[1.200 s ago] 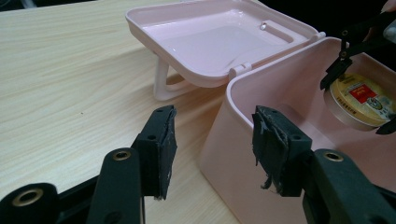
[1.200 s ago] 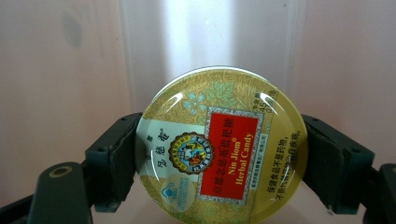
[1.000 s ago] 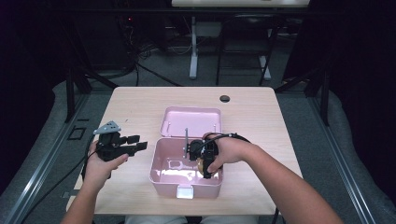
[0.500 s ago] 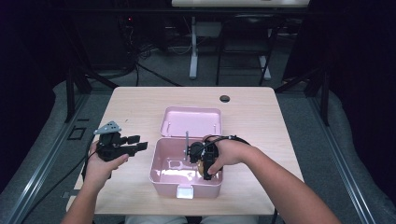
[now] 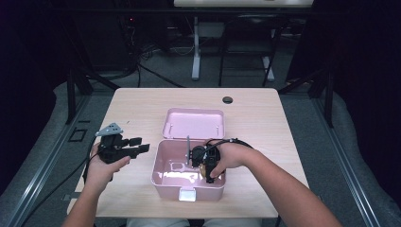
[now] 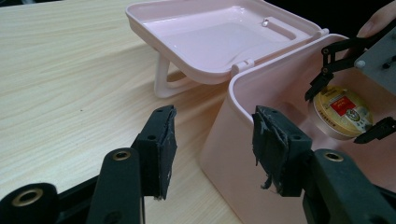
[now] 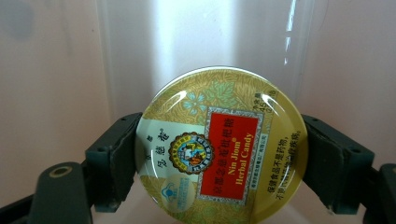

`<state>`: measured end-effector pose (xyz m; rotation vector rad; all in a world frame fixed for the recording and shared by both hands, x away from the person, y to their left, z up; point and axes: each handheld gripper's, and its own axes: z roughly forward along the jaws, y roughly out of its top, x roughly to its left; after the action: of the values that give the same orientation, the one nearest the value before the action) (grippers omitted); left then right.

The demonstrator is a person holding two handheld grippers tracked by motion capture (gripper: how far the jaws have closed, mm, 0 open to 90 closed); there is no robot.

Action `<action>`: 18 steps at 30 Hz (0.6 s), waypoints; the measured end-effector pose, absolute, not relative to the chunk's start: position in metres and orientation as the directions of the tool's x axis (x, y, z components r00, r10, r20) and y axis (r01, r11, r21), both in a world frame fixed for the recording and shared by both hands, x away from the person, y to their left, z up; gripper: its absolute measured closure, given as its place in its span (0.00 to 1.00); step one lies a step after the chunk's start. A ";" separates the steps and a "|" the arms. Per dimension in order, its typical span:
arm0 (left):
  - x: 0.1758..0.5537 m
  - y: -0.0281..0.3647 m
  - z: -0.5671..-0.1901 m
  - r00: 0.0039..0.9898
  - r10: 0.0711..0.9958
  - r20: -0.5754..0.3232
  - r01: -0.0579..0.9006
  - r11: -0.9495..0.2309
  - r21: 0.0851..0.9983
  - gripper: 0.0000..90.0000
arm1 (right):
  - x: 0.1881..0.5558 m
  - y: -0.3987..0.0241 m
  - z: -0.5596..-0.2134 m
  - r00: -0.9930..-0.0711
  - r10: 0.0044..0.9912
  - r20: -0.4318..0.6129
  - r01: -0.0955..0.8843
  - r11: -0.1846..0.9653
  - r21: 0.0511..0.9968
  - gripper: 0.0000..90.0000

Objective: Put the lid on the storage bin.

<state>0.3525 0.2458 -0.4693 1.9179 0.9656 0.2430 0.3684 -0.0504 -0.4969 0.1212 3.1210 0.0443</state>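
While the left claw point(image 6: 212, 140) gapes outside the pink box point(image 5: 163, 177) wall, the right claw point(image 7: 219, 154) clamps the candy tin point(image 7: 222, 144) inside.

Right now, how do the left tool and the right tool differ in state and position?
The left tool is open and holds nothing; the right tool is shut on the round candy tin. The left tool hovers outside the pink box, beside its left wall; the right tool reaches inside the box. Both have black jaws.
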 end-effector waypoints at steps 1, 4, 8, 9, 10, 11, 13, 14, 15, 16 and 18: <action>0.353 0.246 -0.469 0.670 0.710 -0.216 0.524 -0.245 0.816 0.54 | 0.369 -0.051 -0.497 -0.997 0.079 -0.014 0.078 0.996 0.033 0.22; 0.353 0.246 -0.469 0.670 0.710 -0.215 0.523 -0.246 0.816 0.54 | 0.369 -0.052 -0.500 -0.996 0.089 -0.003 0.089 0.995 0.041 0.22; 0.352 0.245 -0.470 0.668 0.711 -0.217 0.526 -0.245 0.815 0.54 | 0.370 -0.054 -0.502 -0.996 0.095 -0.001 0.095 0.995 0.043 0.22; 0.353 0.245 -0.470 0.669 0.711 -0.217 0.525 -0.245 0.815 0.54 | 0.370 -0.054 -0.502 -0.995 0.095 0.000 0.095 0.994 0.046 0.22; 0.353 0.245 -0.470 0.668 0.712 -0.216 0.524 -0.244 0.816 0.54 | 0.370 -0.055 -0.503 -0.995 0.097 0.001 0.097 0.994 0.047 0.22; 0.353 0.245 -0.470 0.670 0.711 -0.214 0.523 -0.247 0.816 0.54 | 0.370 -0.055 -0.503 -0.995 0.096 0.002 0.096 0.994 0.048 0.22; 0.353 0.245 -0.470 0.669 0.712 -0.215 0.523 -0.246 0.816 0.54 | 0.370 -0.054 -0.503 -0.996 0.094 0.005 0.094 0.994 0.048 0.22; 0.353 0.245 -0.470 0.669 0.711 -0.215 0.523 -0.246 0.816 0.54 | 0.370 -0.054 -0.503 -0.996 0.092 0.006 0.092 0.995 0.046 0.22; 0.353 0.245 -0.470 0.669 0.711 -0.214 0.523 -0.246 0.816 0.54 | 0.370 -0.054 -0.504 -0.996 0.088 0.005 0.088 0.995 0.048 0.22; 0.353 0.245 -0.470 0.669 0.712 -0.214 0.523 -0.246 0.816 0.54 | 0.370 -0.054 -0.505 -0.996 0.088 0.006 0.088 0.995 0.050 0.22; 0.353 0.245 -0.470 0.667 0.713 -0.218 0.525 -0.242 0.816 0.54 | 0.370 -0.054 -0.505 -0.996 0.088 0.006 0.089 0.995 0.050 0.22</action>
<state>0.3528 0.2452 -0.4705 1.9145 0.9694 0.2434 0.3705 -0.0545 -0.5053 0.1395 3.1417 0.0790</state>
